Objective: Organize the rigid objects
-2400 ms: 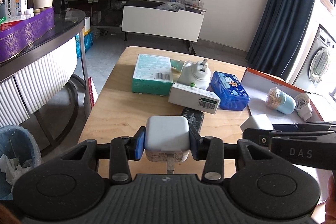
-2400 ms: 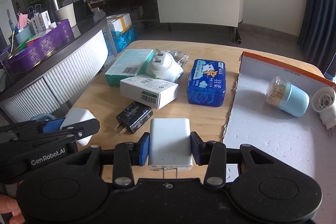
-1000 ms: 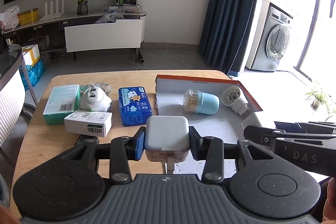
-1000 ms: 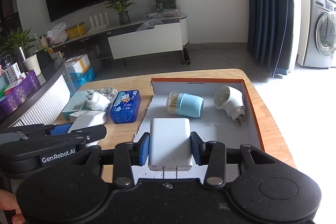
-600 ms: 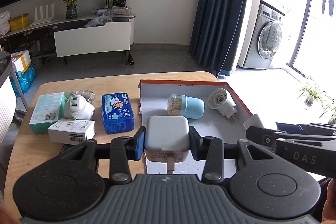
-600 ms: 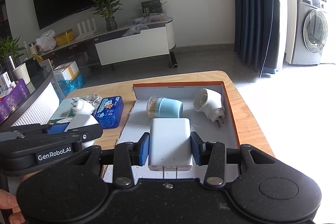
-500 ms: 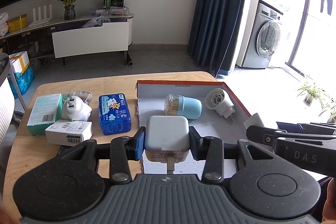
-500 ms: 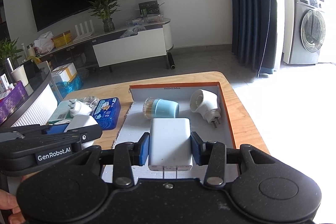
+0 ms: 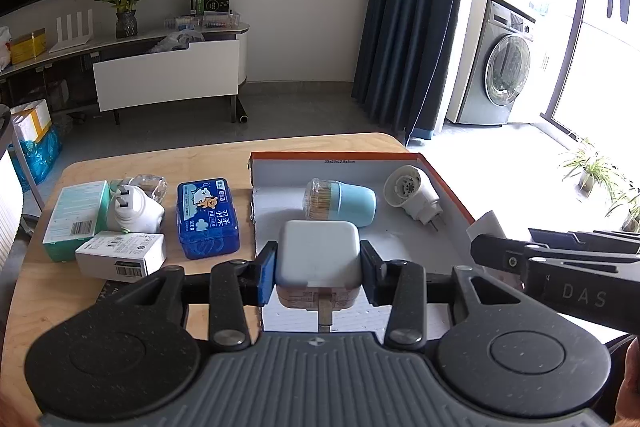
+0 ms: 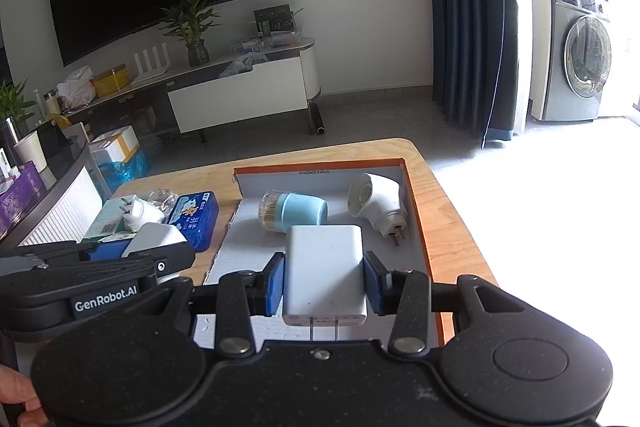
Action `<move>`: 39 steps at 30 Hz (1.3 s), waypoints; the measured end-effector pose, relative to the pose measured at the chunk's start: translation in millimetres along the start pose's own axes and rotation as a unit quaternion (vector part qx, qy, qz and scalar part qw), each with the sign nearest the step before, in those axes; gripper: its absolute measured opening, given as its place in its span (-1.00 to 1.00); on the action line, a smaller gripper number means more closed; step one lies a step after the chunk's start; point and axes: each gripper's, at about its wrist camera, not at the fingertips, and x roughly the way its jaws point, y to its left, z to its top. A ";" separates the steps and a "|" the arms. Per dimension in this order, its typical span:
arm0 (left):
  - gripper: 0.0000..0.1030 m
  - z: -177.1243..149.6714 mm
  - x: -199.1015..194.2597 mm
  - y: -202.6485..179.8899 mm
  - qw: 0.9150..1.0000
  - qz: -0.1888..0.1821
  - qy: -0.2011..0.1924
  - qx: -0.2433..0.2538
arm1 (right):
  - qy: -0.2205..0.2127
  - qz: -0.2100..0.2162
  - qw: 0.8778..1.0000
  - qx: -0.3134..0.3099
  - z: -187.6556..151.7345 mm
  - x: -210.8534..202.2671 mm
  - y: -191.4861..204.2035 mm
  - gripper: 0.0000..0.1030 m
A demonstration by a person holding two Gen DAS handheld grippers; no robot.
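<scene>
My left gripper (image 9: 318,267) is shut on a white square charger (image 9: 318,253), held over the near left part of the orange-rimmed box (image 9: 332,158). My right gripper (image 10: 324,283) is shut on a white rectangular charger (image 10: 325,267), held over the box's (image 10: 416,211) near middle. Inside the box lie a blue toothpick holder (image 9: 340,203), which also shows in the right wrist view (image 10: 294,213), and a white plug adapter (image 9: 414,193), also in the right wrist view (image 10: 376,203).
Left of the box on the wooden table (image 9: 120,163) lie a blue case (image 9: 208,217), a white plug (image 9: 134,213), a green box (image 9: 76,219), a white barcode box (image 9: 122,257) and a dark object behind my left finger. The table's right edge is close to the box.
Both grippers have swung from the table's left side to the right and now hover over the box, each holding its charger throughout.
</scene>
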 end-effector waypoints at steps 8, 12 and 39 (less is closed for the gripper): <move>-0.18 0.5 2.3 -2.1 1.000 -0.003 0.000 0.001 | -0.002 -0.005 1.000 0.003 2.6 2.3 -1.8 -0.02; -0.18 1.2 3.7 -4.2 1.000 -0.006 0.001 0.004 | -0.003 -0.007 1.000 0.005 2.2 3.4 -2.1 -0.02; -0.18 0.5 22.3 -12.4 1.000 -0.013 0.018 0.012 | 0.008 -0.014 1.000 0.008 4.5 23.8 -9.8 -0.02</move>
